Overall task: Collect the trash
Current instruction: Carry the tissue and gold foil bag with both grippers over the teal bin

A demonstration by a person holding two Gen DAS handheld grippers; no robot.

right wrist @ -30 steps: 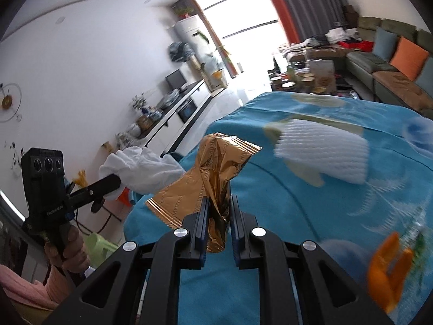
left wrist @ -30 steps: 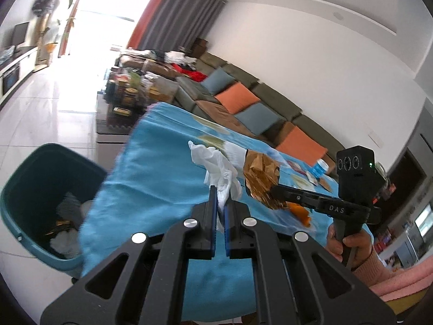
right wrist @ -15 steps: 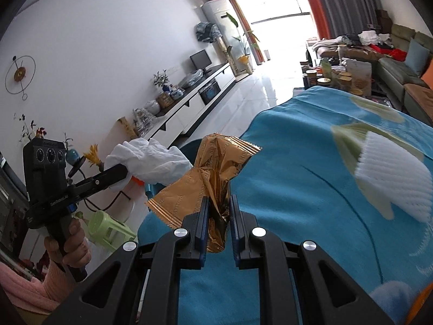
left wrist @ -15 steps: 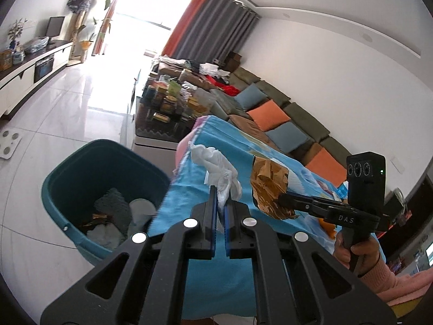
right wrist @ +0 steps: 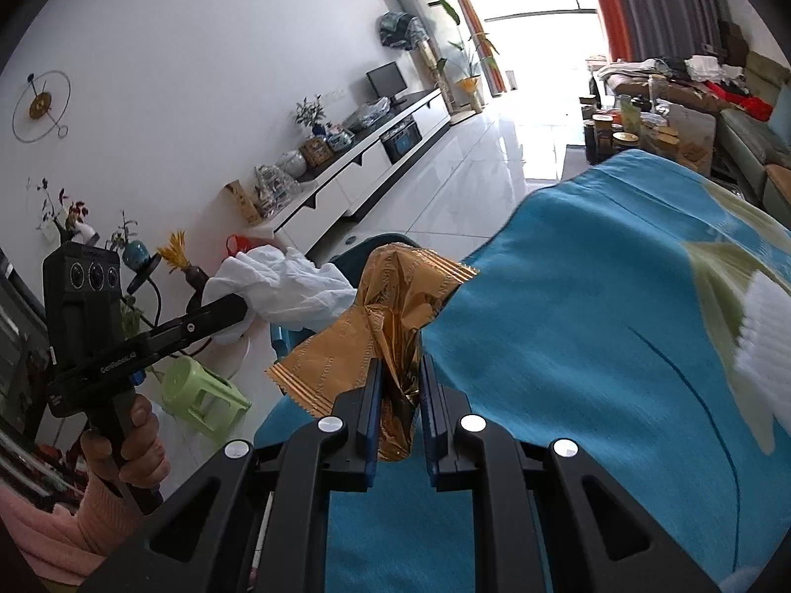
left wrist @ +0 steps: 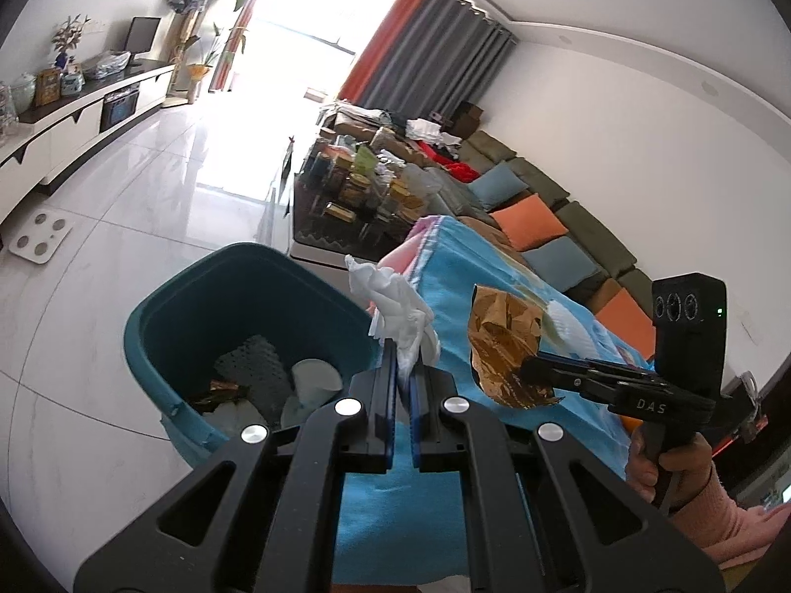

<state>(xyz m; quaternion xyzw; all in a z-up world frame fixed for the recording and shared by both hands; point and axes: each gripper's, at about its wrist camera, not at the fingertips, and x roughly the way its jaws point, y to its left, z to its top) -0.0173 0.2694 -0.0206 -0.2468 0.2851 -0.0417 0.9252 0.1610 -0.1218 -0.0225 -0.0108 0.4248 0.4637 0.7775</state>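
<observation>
My left gripper (left wrist: 403, 360) is shut on a crumpled white tissue (left wrist: 400, 311), held up near the right rim of a teal trash bin (left wrist: 163, 296) that stands on the floor beside the table. Paper and wrappers lie inside the bin. My right gripper (right wrist: 400, 380) is shut on a crinkled gold foil wrapper (right wrist: 390, 306) above the blue cloth of the table (right wrist: 568, 296). In the right wrist view the white tissue (right wrist: 286, 281) and the left gripper (right wrist: 237, 314) show at the left, and only a sliver of the bin shows behind the wrapper.
A white foam fruit net (right wrist: 766, 341) lies on the blue cloth at the right. A green stool (right wrist: 202, 395) stands on the tiled floor. A coffee table with several jars (left wrist: 356, 197) and a long sofa (left wrist: 544, 217) lie beyond the bin.
Both grippers have swung left from over the table toward its edge, each keeping its hold. The bin now sits nearer the tissue; the foam net has slid to the right edge of the right wrist view.
</observation>
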